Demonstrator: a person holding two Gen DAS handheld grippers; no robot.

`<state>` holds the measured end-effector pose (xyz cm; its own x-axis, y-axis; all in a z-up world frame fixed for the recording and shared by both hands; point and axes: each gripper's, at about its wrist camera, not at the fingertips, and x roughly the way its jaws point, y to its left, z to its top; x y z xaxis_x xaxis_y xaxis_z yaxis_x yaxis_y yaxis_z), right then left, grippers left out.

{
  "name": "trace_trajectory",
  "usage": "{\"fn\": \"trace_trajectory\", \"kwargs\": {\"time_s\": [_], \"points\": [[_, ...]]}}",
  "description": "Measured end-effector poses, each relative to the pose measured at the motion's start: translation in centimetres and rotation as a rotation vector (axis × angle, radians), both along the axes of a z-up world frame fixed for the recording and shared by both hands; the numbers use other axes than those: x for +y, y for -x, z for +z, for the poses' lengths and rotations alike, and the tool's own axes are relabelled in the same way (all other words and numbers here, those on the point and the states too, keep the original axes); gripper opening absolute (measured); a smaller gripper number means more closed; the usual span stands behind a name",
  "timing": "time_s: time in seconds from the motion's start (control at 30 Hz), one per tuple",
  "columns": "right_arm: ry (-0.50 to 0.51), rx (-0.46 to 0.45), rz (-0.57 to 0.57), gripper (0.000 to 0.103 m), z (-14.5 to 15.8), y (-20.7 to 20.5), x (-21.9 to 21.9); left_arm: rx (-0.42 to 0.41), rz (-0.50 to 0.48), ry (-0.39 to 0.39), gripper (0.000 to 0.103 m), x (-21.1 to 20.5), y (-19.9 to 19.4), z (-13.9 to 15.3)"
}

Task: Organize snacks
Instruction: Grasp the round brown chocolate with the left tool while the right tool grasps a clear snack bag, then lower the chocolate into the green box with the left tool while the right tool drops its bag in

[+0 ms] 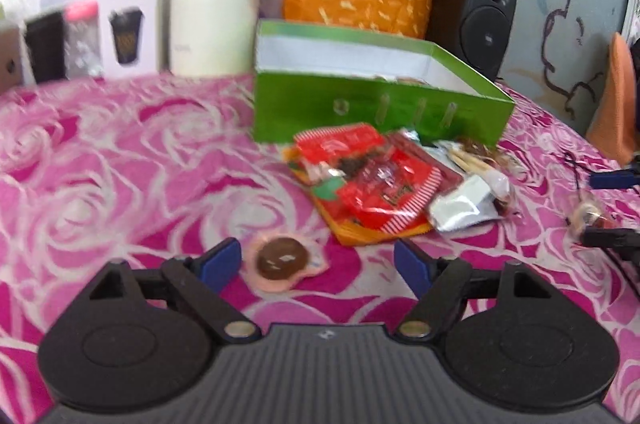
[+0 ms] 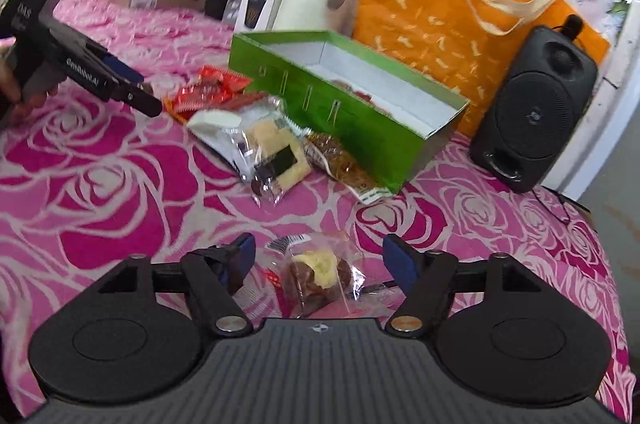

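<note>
Left tongs [image 1: 318, 264] gape wide over a round chocolate cookie [image 1: 282, 258] – nothing gripped. Right tongs [image 2: 318, 260] stand open around a wrapped pastry [image 2: 320, 270] near the green box [image 2: 304, 96].

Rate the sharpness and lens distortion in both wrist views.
Left wrist view: motion-blurred throughout, the green box and the round brown snack smeared, fisheye bending the tablecloth edge, background washed out by bright light. Right wrist view: crisper, the speaker and the wrapped pastry readable, same barrel curve, dark vignette in the corners.
</note>
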<state>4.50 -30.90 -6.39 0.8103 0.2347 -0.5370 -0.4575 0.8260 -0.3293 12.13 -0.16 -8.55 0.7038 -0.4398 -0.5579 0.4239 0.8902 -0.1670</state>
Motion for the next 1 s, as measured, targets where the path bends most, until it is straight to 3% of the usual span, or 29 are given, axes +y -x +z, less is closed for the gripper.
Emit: {"fn": "trace_trajectory", "kwargs": {"time_s": [0.03,0.1,0.17,0.2,0.37,0.53,0.67,0.87,1.0], "points": [[0.006,0.026,0.01,0.09,-0.2,-0.4,-0.1,-0.009,0.003,-0.01,0.073,-0.3,0.1,0.0],[0.005,0.057,0.018,0.09,-0.5,-1.1,-0.4,-0.01,0.003,-0.016,0.068,-0.5,0.1,0.0],[-0.02,0.06,0.017,0.089,-0.5,-1.0,-0.7,-0.01,0.009,-0.023,0.052,-0.6,0.2,0.0],[-0.029,0.06,0.013,0.088,-0.5,-0.9,-0.8,-0.016,0.016,-0.032,0.049,-0.6,0.3,0.0],[-0.03,0.015,-0.024,0.087,-0.9,-0.1,-0.2,-0.028,0.042,-0.039,0.03,-0.3,0.5,0.0],[-0.066,-0.101,-0.077,0.086,0.3,1.5,0.7,-0.029,0.057,-0.021,0.03,0.2,1.3,0.3],[-0.204,-0.15,-0.093,0.086,1.8,3.0,1.1,-0.048,0.067,-0.01,0.03,0.5,2.7,0.8],[-0.33,-0.169,-0.128,0.086,2.2,3.5,2.5,-0.106,0.047,0.032,0.031,0.6,4.5,3.3],[-0.42,-0.125,-0.205,0.086,1.7,3.2,3.2,-0.133,0.032,0.067,0.031,0.1,5.4,4.6]]}}
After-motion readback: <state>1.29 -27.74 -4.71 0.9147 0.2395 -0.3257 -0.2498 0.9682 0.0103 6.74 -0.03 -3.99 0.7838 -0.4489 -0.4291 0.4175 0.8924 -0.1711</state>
